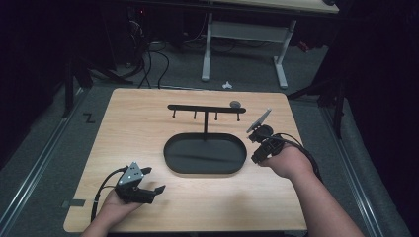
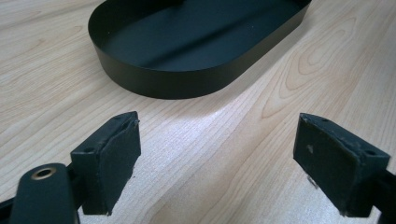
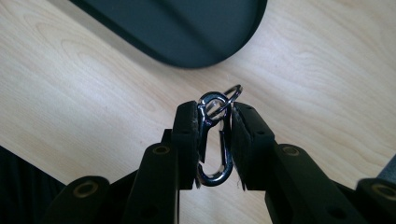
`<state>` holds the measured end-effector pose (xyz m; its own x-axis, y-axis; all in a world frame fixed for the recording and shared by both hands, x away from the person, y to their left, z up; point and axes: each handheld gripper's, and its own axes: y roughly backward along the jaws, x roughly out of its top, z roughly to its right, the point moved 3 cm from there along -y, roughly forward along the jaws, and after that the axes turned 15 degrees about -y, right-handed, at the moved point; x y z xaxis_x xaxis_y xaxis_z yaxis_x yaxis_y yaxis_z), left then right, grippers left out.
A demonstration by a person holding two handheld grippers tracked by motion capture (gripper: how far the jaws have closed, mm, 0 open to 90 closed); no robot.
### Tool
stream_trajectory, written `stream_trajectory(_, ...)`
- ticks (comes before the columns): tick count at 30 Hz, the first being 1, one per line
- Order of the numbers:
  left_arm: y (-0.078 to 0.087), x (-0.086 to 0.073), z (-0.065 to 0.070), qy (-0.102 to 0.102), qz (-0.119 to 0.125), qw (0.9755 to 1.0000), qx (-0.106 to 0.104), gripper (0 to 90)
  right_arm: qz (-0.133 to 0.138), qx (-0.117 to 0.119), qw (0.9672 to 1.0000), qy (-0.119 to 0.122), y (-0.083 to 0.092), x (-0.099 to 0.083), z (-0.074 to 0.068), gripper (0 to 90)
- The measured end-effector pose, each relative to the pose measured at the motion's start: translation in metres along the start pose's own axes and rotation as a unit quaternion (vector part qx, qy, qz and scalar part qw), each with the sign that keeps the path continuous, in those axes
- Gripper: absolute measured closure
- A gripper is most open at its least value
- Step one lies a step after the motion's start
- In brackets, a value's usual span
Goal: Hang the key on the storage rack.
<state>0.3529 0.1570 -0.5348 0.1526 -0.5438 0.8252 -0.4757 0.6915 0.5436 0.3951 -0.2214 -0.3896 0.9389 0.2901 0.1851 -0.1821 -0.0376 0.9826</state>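
Between the pads of the right gripper (image 3: 214,140), in the right gripper view, a shiny metal carabiner clip with a small split ring at its top (image 3: 215,135) is pinched upright, the jaws drawn narrow against its two long sides, its ring poking just above the fingertips and its curved bottom hanging free below the pads. Beyond those tips lies bare pale wood, and further off the rounded end of the black oval metal tray (image 3: 187,32), well apart from the clip. In the high view the right gripper (image 1: 260,143) sits just beside the tray's right end, lifted off the light wooden table (image 1: 138,128), with the table's right edge near behind the hand and open board between the gripper and the near edge. Ahead and to the left of it stands the black T-shaped hook rack (image 1: 206,109), its post rising from the tray's far rim, its crossbar carrying short pegs; a small dark round object (image 1: 235,104) lies near the bar's right end. The left gripper (image 1: 148,180) rests low by the table's near left corner, its jaws spread wide with nothing between them; in the left gripper view its pads (image 2: 109,163) frame empty wood, the tray's curved wall (image 2: 187,79) lying a little beyond, untouched.
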Motion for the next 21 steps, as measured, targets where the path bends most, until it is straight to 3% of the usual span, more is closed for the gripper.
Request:
stream_trajectory(5, 0.0, 0.0, 0.0, 0.0, 0.001, 1.0, 0.0, 15.5, 0.013, -0.005, 0.9998, 0.01, 0.009, 0.014, -0.001, 72.0)
stream_trajectory(21, 0.002, 0.0, 0.0, 0.002, 0.002, 1.0, 0.004, 15.5, 0.034, 0.002, 0.9994, -0.001, 0.022, 0.039, -0.004, 72.1)
